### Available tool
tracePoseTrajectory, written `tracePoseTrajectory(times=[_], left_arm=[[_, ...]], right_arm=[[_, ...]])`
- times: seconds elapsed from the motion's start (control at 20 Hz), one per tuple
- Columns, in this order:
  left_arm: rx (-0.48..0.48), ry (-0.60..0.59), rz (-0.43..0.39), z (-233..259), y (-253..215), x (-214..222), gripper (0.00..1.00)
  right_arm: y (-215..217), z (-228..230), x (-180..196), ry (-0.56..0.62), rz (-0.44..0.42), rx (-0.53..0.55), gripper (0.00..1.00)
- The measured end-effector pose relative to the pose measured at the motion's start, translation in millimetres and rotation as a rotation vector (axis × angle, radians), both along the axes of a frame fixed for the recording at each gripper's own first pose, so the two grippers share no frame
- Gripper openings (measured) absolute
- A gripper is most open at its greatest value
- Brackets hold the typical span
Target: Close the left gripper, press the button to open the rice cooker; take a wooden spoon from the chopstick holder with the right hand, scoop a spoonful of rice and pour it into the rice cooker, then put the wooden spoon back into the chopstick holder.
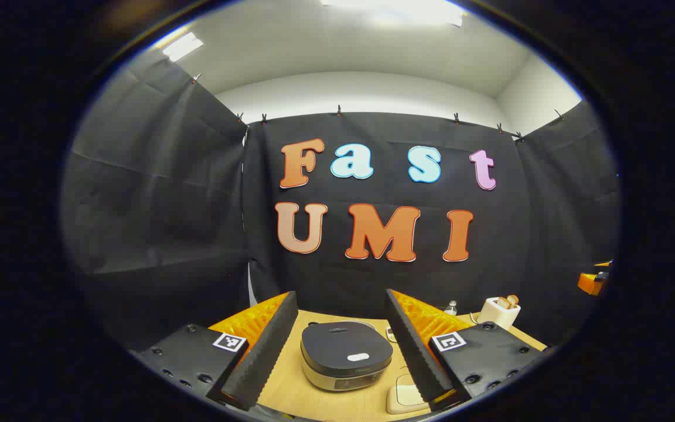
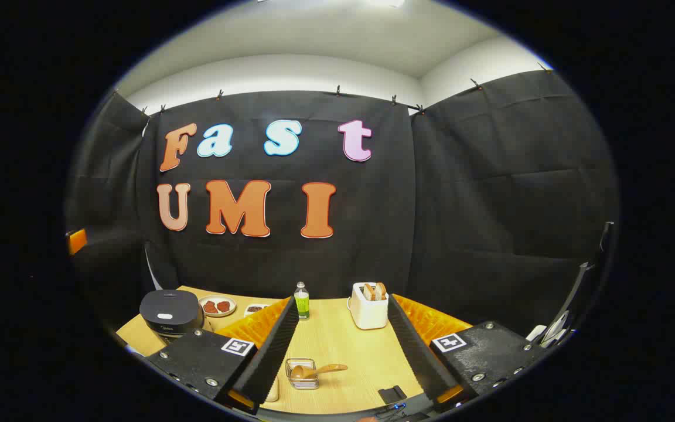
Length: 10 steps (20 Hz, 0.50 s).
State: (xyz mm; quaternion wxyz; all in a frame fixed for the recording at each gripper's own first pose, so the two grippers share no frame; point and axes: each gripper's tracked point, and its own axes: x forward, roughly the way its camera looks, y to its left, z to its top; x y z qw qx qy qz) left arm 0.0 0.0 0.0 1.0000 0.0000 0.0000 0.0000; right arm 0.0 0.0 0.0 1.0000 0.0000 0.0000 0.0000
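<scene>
The dark-lidded rice cooker (image 1: 346, 354) stands shut on the wooden table, its white button (image 1: 358, 356) facing me. My left gripper (image 1: 340, 298) is open, held back from the cooker, which sits between its fingers in the left gripper view. In the right gripper view the cooker (image 2: 170, 313) is at the far left. A small clear holder (image 2: 302, 380) stands near the front, and a wooden spoon (image 2: 318, 370) leans in it with its handle pointing right. My right gripper (image 2: 342, 300) is open and empty, above and behind the holder.
A white toaster (image 2: 370, 305) with bread and a green bottle (image 2: 302, 300) stand at the back. A plate (image 2: 217, 306) of red food lies beside the cooker. A pale dish (image 1: 405, 395) sits right of the cooker, and a black device (image 2: 393, 394) lies at the front edge.
</scene>
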Motion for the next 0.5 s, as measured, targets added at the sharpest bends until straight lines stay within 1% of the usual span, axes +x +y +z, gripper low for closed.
tracePoseTrajectory(times=[0.15, 0.35, 0.5], left_arm=[[-0.010, -0.001, 0.014, 2.1, 0.4, -0.8, 0.97], [0.002, -0.030, 0.036, 13.1, 4.3, -3.0, 0.99], [0.017, -0.047, 0.030, 21.0, 3.7, -4.7, 1.00]], right_arm=[[4.4, 0.4, 3.6, 0.007, 0.020, 0.015, 0.95], [10.1, 4.0, 4.6, -0.005, 0.047, 0.015, 0.95], [10.9, 4.7, 6.0, -0.010, 0.056, 0.005, 0.95]])
